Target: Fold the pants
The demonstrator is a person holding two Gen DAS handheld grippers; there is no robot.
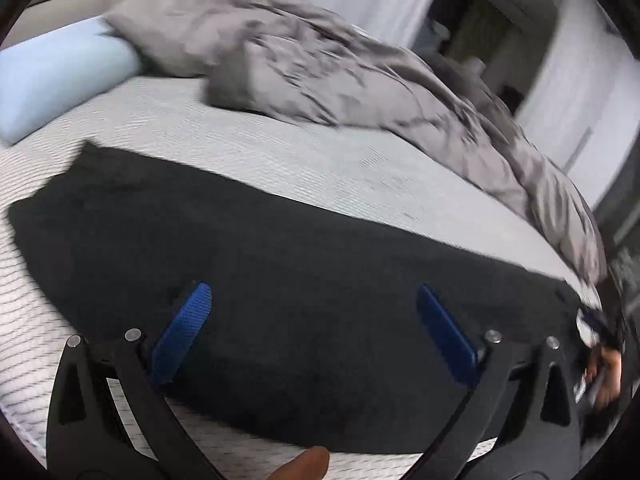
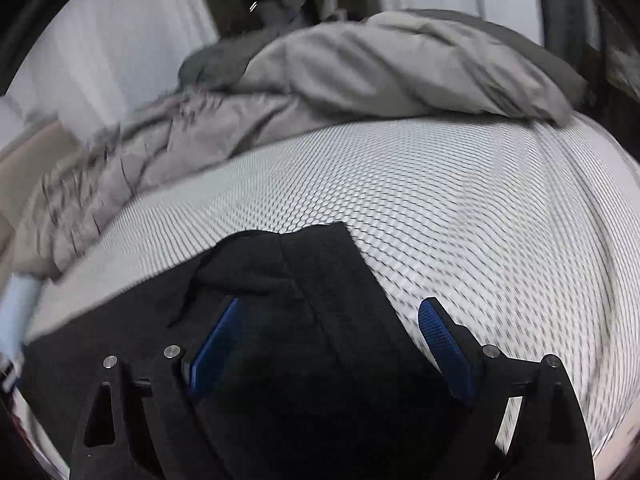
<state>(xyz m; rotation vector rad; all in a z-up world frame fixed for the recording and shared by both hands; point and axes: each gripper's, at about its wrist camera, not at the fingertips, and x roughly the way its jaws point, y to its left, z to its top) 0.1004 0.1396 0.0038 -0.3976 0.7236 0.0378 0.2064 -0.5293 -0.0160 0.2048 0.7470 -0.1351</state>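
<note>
The black pants [image 1: 280,280] are lying flat on the bed [image 1: 280,152]. I am positioning both the left hand-held gripper [image 1: 314,300] and the right hand-held gripper [image 2: 332,308], jaws apart, over them; pinch one full fabric edge squarely.

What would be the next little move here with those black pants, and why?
Probably lower both grippers and close them on the fabric. The black pants lie spread flat on the mattress, not yet folded. The left gripper and the right gripper both have their jaws wide open above the cloth, gripping nothing.
</note>
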